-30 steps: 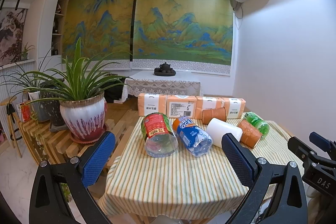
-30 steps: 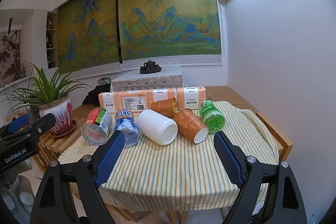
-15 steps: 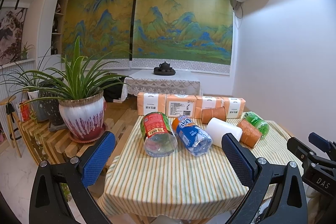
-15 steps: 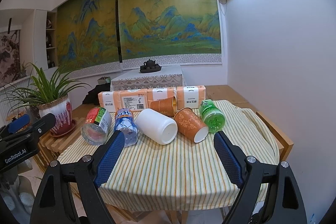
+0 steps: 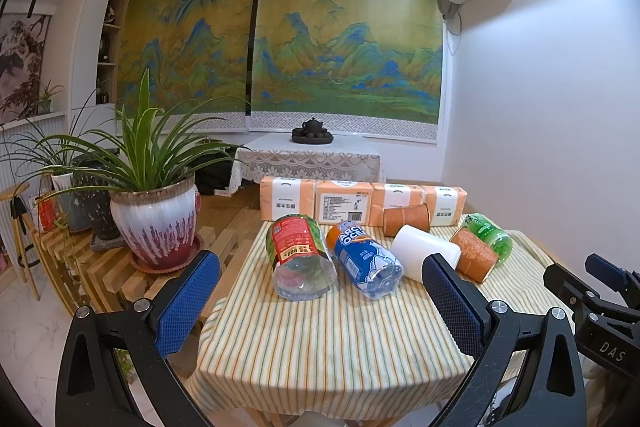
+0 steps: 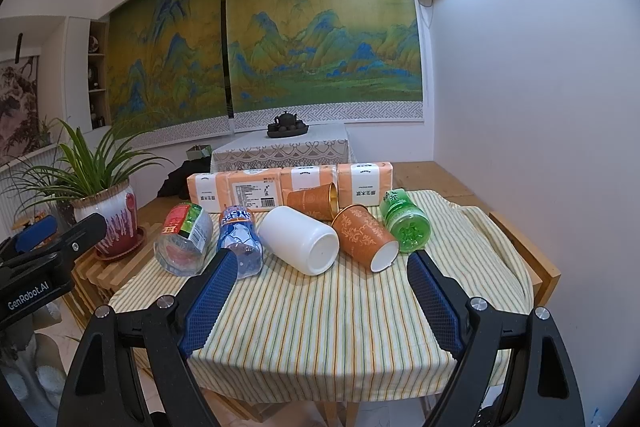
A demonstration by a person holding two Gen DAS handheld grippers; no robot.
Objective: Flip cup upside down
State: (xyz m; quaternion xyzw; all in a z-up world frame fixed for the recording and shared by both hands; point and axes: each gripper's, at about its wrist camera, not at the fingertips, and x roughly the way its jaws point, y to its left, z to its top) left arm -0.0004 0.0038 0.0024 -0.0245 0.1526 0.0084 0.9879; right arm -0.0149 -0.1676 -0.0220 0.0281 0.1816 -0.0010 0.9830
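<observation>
Three cups lie on their sides on the striped tablecloth (image 6: 320, 327): a white cup (image 6: 300, 241) (image 5: 420, 251), an orange patterned cup (image 6: 366, 239) (image 5: 474, 255) to its right, and a second orange cup (image 6: 314, 201) (image 5: 406, 221) behind them, against the boxes. My left gripper (image 5: 320, 303) stands open at the near left side of the table, nothing between its fingers. Open as well, my right gripper (image 6: 320, 303) hovers in front of the white cup, well short of it.
Among the cups lie a red-labelled bottle (image 5: 298, 255), a blue-labelled bottle (image 5: 366, 259) and a green bottle (image 6: 404, 221). Orange tissue boxes (image 6: 288, 187) line the table's far edge. A potted plant (image 5: 154, 211) stands on slatted wood to the left; a white wall runs along the right.
</observation>
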